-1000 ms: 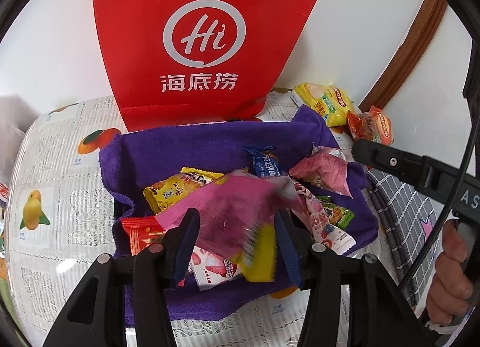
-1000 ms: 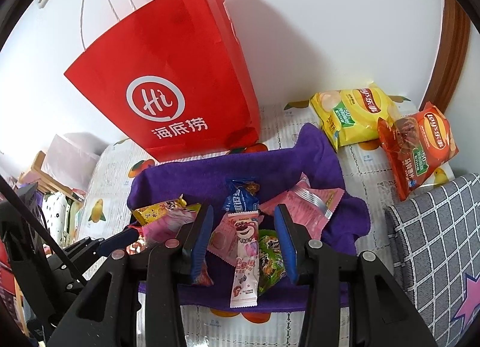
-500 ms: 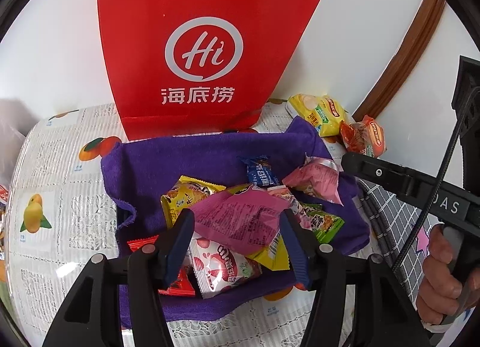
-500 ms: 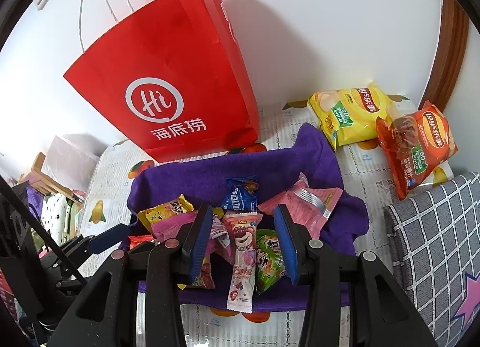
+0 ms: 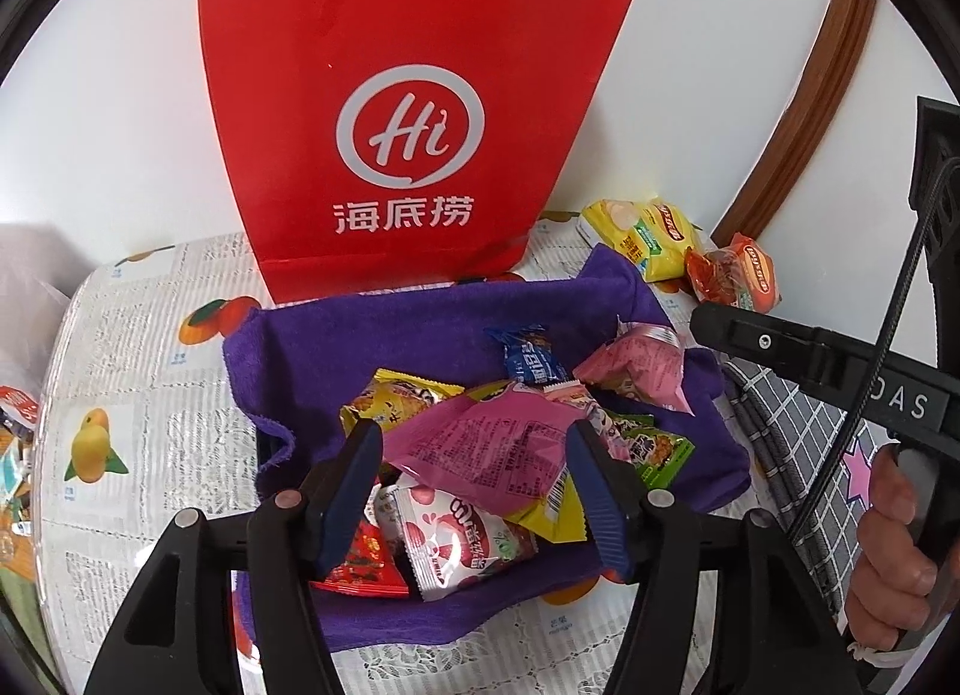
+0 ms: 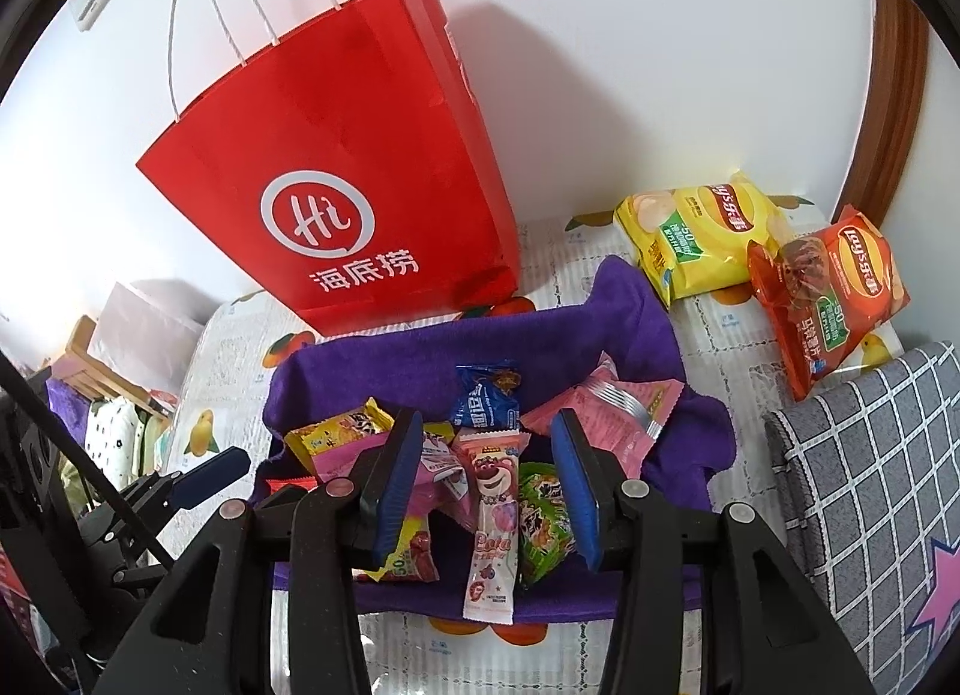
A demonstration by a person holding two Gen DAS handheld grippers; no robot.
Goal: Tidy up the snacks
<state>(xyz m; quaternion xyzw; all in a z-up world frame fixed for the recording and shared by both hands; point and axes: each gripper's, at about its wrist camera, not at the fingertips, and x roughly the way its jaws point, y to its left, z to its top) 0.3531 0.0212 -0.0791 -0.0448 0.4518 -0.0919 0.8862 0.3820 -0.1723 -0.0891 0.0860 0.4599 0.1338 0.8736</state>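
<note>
A purple cloth (image 5: 360, 347) (image 6: 630, 323) on the table bears a pile of small snack packets. My left gripper (image 5: 474, 485) hovers over the pile with its jaws opening. A large pink packet (image 5: 492, 443) lies loose between them on top of a white-and-red packet (image 5: 456, 533). A blue packet (image 5: 531, 359) and another pink packet (image 5: 642, 365) lie farther back. My right gripper (image 6: 486, 485) stands open above a bear-printed stick packet (image 6: 495, 515) and a green packet (image 6: 543, 521), pressing on neither. A red paper bag (image 5: 408, 125) (image 6: 336, 185) stands upright behind the cloth.
A yellow chips bag (image 6: 702, 239) and an orange chips bag (image 6: 834, 287) lie at the back right by the wall. A grey checked cushion (image 6: 870, 455) borders the right side. The fruit-print tablecloth (image 5: 120, 395) ends at the left. A hand (image 5: 894, 545) holds the right gripper's handle.
The left gripper let go of the large pink packet, which settled onto the pile, and its jaws spread wider. The right gripper stayed where it was.
</note>
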